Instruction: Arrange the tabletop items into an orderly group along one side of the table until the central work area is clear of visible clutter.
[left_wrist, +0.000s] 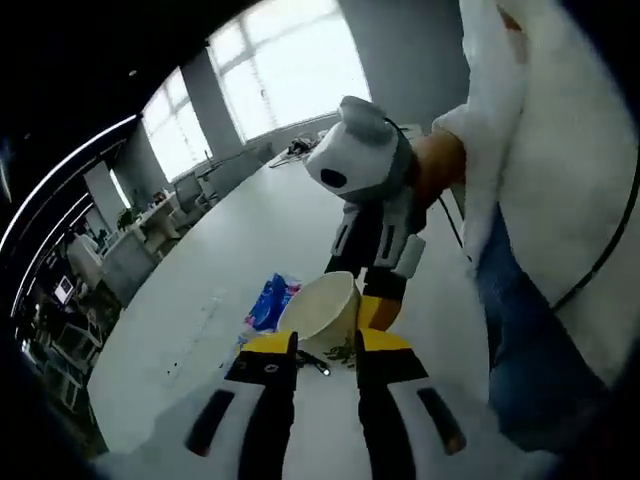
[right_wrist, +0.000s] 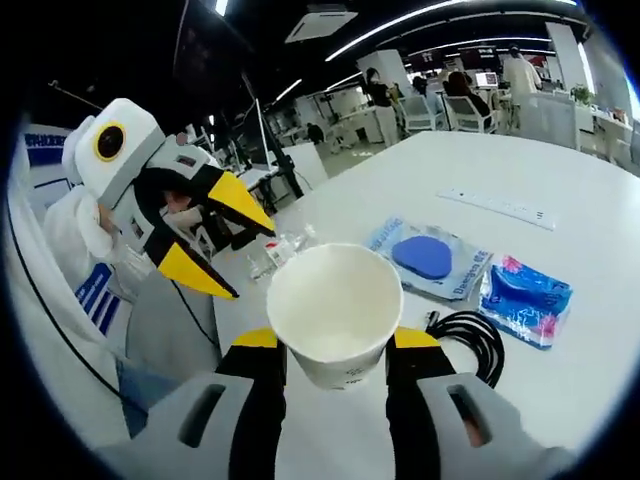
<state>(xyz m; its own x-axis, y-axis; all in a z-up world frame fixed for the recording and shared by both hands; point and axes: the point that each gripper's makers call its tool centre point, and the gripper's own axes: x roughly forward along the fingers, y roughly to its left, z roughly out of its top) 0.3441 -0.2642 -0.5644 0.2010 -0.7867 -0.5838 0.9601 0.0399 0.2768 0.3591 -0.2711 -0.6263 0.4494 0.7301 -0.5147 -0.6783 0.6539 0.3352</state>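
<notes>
A white paper cup (right_wrist: 335, 305) is clamped between the yellow-tipped jaws of my right gripper (right_wrist: 336, 345), held just above the white table (right_wrist: 560, 170). In the left gripper view the same cup (left_wrist: 318, 312) hangs in my right gripper (left_wrist: 345, 300), which reaches in from above. My left gripper (left_wrist: 326, 345) is open just short of the cup, with nothing between its jaws. In the right gripper view my left gripper (right_wrist: 255, 265) hovers at the left, jaws spread wide. A coiled black cable (right_wrist: 470, 340) lies beside the cup.
Two blue packets lie on the table: one with a dark blue oval (right_wrist: 430, 258), one with pink print (right_wrist: 525, 298). A small clear packet (right_wrist: 275, 250) sits behind the cup. A long white strip (right_wrist: 495, 205) lies farther off. A person in a white coat (left_wrist: 560, 200) stands close.
</notes>
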